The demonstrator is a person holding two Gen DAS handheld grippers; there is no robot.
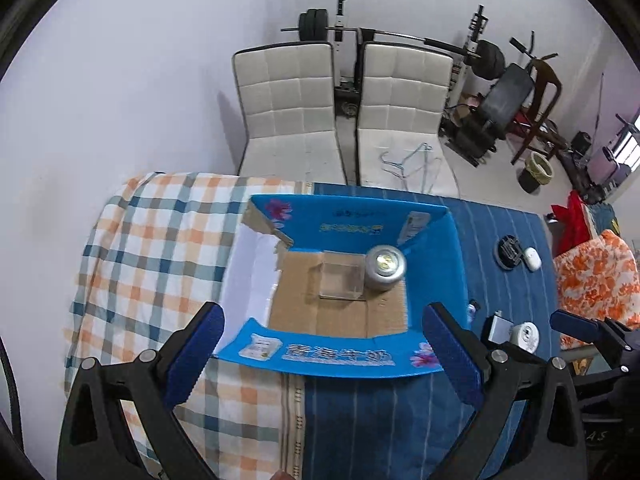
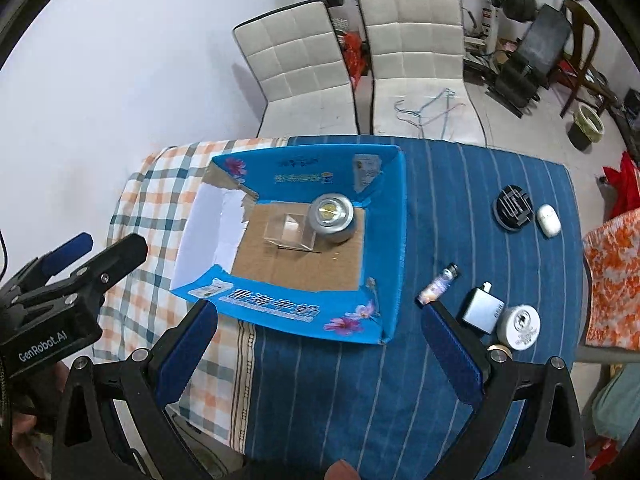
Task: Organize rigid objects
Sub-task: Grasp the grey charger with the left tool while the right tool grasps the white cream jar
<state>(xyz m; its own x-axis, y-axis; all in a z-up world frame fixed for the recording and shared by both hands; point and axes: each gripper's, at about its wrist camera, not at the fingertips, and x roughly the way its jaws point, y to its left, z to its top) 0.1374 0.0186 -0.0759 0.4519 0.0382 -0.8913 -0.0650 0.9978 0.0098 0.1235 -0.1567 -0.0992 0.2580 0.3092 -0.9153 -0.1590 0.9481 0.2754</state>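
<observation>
A blue cardboard box [image 1: 436,264] [image 2: 384,240] lies open on the table. Inside it stand a clear plastic cube [image 1: 342,280] [image 2: 290,232] and a silver tin [image 1: 385,267] [image 2: 331,217], side by side. Right of the box on the blue striped cloth lie a small tube [image 2: 438,283], a grey lighter [image 2: 482,310] [image 1: 500,326], a white round jar [image 2: 520,328] [image 1: 525,336], a black round disc [image 2: 514,208] [image 1: 509,252] and a white oval case [image 2: 548,220] [image 1: 532,258]. My left gripper [image 1: 324,352] hovers open before the box's near wall. My right gripper [image 2: 320,354] is open and empty, near the box's front right corner.
A checked cloth [image 1: 152,248] covers the table's left part. Two white chairs [image 1: 288,108] [image 2: 416,56] stand behind the table, with hangers on the right one. Gym gear fills the back right. An orange patterned cushion [image 2: 612,280] sits at the right edge.
</observation>
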